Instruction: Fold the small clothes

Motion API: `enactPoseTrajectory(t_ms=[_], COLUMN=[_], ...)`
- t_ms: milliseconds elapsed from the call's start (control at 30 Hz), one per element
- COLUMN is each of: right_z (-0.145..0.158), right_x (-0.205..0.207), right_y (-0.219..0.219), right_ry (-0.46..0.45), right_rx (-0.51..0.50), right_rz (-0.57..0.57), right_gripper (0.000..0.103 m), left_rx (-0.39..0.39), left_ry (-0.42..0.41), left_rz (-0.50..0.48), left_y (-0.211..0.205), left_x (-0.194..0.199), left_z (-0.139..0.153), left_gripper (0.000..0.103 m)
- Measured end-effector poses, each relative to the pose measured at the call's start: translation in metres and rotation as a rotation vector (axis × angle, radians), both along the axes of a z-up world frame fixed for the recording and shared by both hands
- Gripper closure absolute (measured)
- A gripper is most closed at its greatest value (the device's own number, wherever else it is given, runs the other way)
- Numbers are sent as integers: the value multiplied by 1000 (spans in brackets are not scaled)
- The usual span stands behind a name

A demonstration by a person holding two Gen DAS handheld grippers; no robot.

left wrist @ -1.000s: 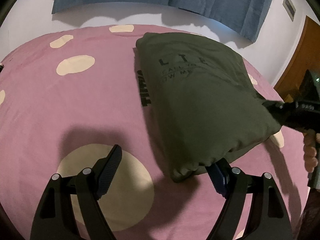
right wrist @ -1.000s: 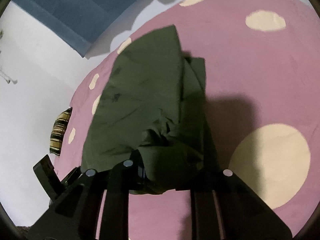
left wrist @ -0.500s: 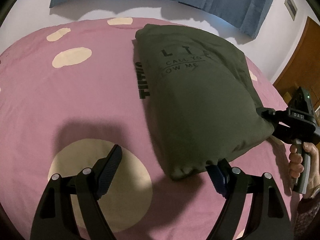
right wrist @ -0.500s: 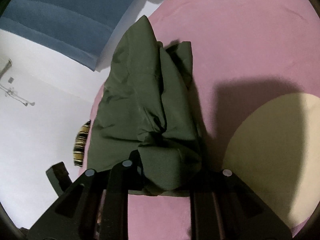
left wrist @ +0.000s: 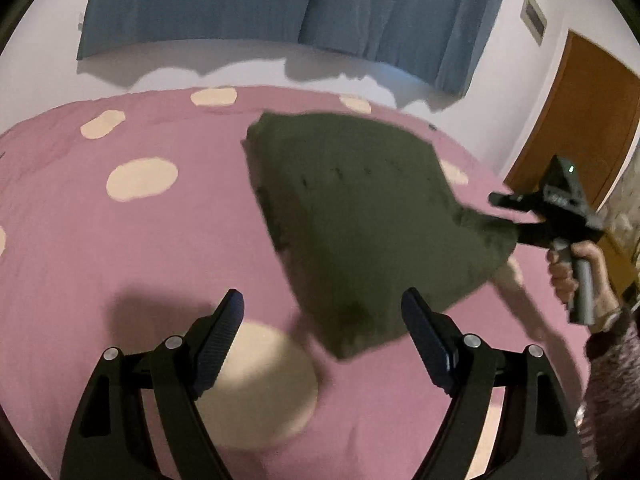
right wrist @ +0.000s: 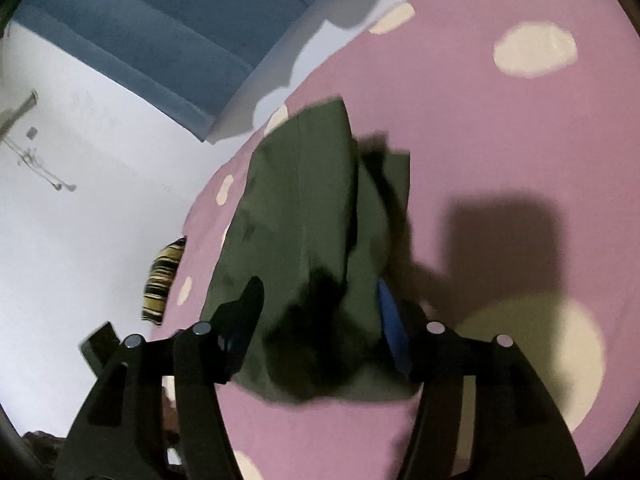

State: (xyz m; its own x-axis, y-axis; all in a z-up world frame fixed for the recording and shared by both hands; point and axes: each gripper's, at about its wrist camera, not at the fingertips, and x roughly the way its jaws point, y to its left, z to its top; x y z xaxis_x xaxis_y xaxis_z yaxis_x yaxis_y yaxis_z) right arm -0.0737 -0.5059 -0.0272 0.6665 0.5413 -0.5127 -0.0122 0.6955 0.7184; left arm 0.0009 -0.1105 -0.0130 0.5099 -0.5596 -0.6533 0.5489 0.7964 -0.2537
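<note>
A folded olive-green T-shirt (left wrist: 360,216) lies on the pink bedspread (left wrist: 140,248) with cream dots. My left gripper (left wrist: 322,312) is open and empty, its right finger just beside the shirt's near corner. My right gripper (right wrist: 320,304) is open, its jaws spread on either side of the shirt's near end (right wrist: 312,240). In the left wrist view the right gripper (left wrist: 516,216) shows at the shirt's right corner, held by a hand. The view is blurred by motion.
Blue curtains (left wrist: 280,4) hang on the white wall behind the bed. A wooden door (left wrist: 576,120) stands at the right. A striped yellow and black cloth (right wrist: 162,280) lies at the bed's far edge.
My right gripper has opened and let go of the shirt's end. My left gripper has pulled back and up from the shirt's near corner. The shirt has settled on the bed.
</note>
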Motion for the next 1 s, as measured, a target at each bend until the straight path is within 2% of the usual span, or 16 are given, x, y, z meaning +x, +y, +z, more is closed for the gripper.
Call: enactPoseTrajectory(t_ms=[100, 233, 333, 533, 567, 600, 633, 667, 767, 833, 867, 1000], right_z=[13, 14, 2, -27, -28, -29, -28, -26, -16, -17, -20, -44], right_x=[22, 53, 79, 124, 129, 135, 141, 145, 151, 154, 154, 154], right_y=[-12, -26, -31, -30, -29, -27, -25, -22, -12, -14, -16, -26], right_ry=[-46, -44, -2, 79, 81, 80, 74, 69, 50, 52, 61, 128], right_rx=[20, 48, 72, 107, 119, 123, 115, 113, 34, 36, 41, 54], right_rz=[-14, -21, -11, 35, 45, 56, 70, 93, 111, 114, 108, 52], right_gripper=[41, 39, 37, 37, 41, 51, 80, 86, 88, 91, 96, 96], left_rx=[-52, -73, -96, -152, -156, -158, -158, -157, -150, -135, -126, -86], left_ry=[40, 106, 169, 234, 247, 258, 272, 281, 288, 278, 276, 284], left_rz=[12, 4, 14, 65, 76, 86, 100, 112, 124, 126, 127, 135], left_y=[-3, -15, -24, -38, -39, -40, -42, -42, -46, -48, -49, -56], left_x=[31, 72, 102, 162, 171, 179, 188, 194, 202, 205, 206, 209], left_z=[6, -2, -12, -26, -29, -31, -35, -37, -42, -44, -45, -52], left_gripper=[22, 22, 22, 22, 22, 22, 22, 22, 22, 22, 22, 19])
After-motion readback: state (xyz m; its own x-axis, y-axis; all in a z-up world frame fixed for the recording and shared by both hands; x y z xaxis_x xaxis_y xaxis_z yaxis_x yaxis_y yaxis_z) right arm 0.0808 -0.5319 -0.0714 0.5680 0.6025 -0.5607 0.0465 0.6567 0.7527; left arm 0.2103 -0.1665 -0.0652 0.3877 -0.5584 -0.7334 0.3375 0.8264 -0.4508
